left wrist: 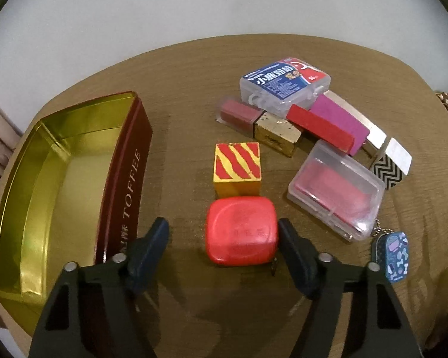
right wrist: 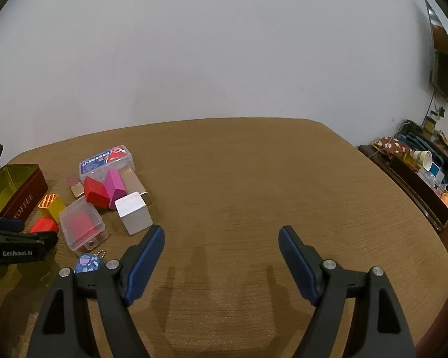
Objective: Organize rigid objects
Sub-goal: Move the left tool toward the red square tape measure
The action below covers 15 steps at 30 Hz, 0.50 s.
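The counter [left wrist: 179, 68] is brown with a wood grain, and the open tin [left wrist: 74, 179] on it is shiny gold inside and dark red outside with pale lettering. The rounded case [left wrist: 242, 229] is plain bright red, the cube [left wrist: 237, 168] behind it yellow with red wavy stripes on top, and the clear box [left wrist: 336, 188] shows a pinkish-red insert. Further back lie a red block [left wrist: 319, 126] on a magenta one [left wrist: 343, 116], a speckled gold block [left wrist: 279, 132], a black-and-white zigzag piece [left wrist: 385, 173] and a clear box with a blue, red and white label [left wrist: 285, 85]; the key tag [left wrist: 395, 256] is dark blue with pale doodles.
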### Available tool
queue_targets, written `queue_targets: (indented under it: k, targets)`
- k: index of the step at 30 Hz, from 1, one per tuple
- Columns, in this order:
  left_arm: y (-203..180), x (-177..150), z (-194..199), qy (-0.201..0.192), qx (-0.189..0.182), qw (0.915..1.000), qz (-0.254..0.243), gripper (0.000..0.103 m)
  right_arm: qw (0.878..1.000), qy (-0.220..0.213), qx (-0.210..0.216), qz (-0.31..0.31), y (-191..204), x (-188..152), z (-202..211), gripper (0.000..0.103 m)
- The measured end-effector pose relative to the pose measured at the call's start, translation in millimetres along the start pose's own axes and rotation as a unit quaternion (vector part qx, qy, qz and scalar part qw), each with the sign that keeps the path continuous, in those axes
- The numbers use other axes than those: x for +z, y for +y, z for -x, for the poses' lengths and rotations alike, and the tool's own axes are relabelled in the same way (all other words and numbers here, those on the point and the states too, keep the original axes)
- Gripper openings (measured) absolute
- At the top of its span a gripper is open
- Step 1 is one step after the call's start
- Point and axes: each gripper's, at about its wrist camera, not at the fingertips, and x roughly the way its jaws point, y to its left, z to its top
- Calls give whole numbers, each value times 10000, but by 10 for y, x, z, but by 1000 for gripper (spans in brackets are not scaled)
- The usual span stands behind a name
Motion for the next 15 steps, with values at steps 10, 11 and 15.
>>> queue_targets:
  k: [10,11,15]
  targets:
    - [345,241,246,-80,-306,9995,39,68,9999,73,57,-59,-46,-18,-11,81]
    - [386,236,306,-197,-385,9991,21,68,9999,71,54,-60,-43,-17,-11,81]
    - [535,241,459,-487,-726,9962,-56,77,9999,99,62,-55,-45,-13,-21,81]
